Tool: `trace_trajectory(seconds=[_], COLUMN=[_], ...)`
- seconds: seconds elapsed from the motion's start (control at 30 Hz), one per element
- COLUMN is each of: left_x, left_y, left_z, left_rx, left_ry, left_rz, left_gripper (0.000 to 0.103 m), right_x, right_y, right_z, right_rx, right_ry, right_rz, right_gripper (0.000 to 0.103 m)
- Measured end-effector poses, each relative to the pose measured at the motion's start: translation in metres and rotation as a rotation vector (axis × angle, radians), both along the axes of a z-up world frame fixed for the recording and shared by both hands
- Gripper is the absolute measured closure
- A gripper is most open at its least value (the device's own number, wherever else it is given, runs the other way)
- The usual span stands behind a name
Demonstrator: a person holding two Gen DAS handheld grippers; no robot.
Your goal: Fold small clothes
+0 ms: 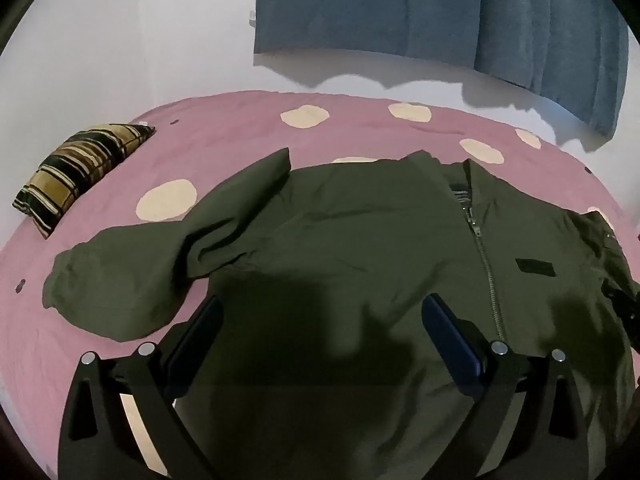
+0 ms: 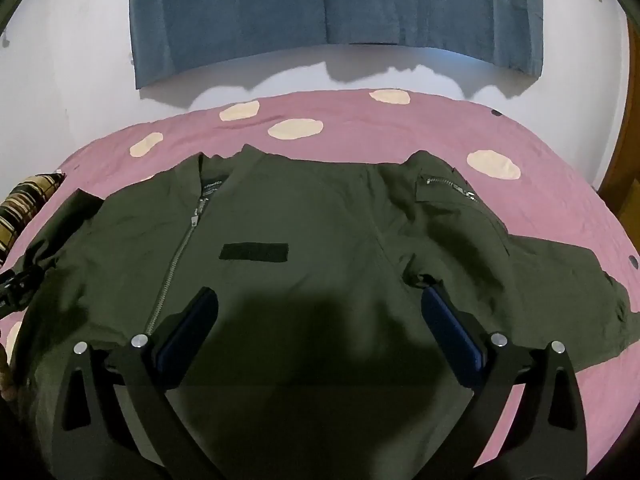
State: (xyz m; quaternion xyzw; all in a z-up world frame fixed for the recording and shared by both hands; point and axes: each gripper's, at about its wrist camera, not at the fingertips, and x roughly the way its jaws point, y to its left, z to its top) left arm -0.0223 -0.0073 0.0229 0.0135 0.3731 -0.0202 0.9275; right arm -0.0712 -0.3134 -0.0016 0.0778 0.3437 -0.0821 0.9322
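Olive jacket (image 2: pixel 320 240) lies spread front-up on the bed (image 2: pixel 400 128), zip (image 2: pixel 176 264) closed, collar toward the wall. Lower hem is cut off under both cameras and sits in the grippers' shadow, so its edge can't be made out. Neck label (image 2: pixel 212 185) carries print, too small to read; dark chest patch (image 2: pixel 254 251) shows no legible writing. Sleeve pocket zip (image 2: pixel 444 182) visible on the right-view sleeve.

Left gripper (image 1: pixel 320 312) has its jaws wide apart, nothing between them, hovering over the jacket's body left of the zip. Right gripper (image 2: pixel 320 304) is likewise wide apart and empty, above the chest near the armpit seam.

Left-view sleeve (image 1: pixel 132 276) is bunched and bent. Striped pillow (image 1: pixel 80 172) sits well apart near the bed's left edge. Bare pink sheet runs free beyond the collar up to the wall; blue curtain (image 2: pixel 320 4) hangs above it.
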Motion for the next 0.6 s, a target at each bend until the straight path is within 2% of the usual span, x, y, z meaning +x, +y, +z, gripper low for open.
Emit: trace_trajectory(seconds=[0.17, 0.3, 0.6], left_x=[-0.005, -0.007, -0.009], left_y=[-0.002, -0.003, -0.003], left_z=[-0.001, 0.000, -0.002], left_rx=[0.005, 0.008, 0.008], left_ry=[-0.010, -0.007, -0.008], left_rz=[0.001, 0.003, 0.006], left_gripper=[0.004, 0.004, 0.004], right_x=[-0.010, -0.001, 0.001], right_y=[-0.007, 0.001, 0.007], right_z=[0.006, -0.002, 0.002], right_rx=[0.008, -0.002, -0.010], right_ry=[-0.005, 0.006, 0.012], right_rz=[0.003, 0.002, 0.002], right_gripper=[0.002, 0.002, 0.002])
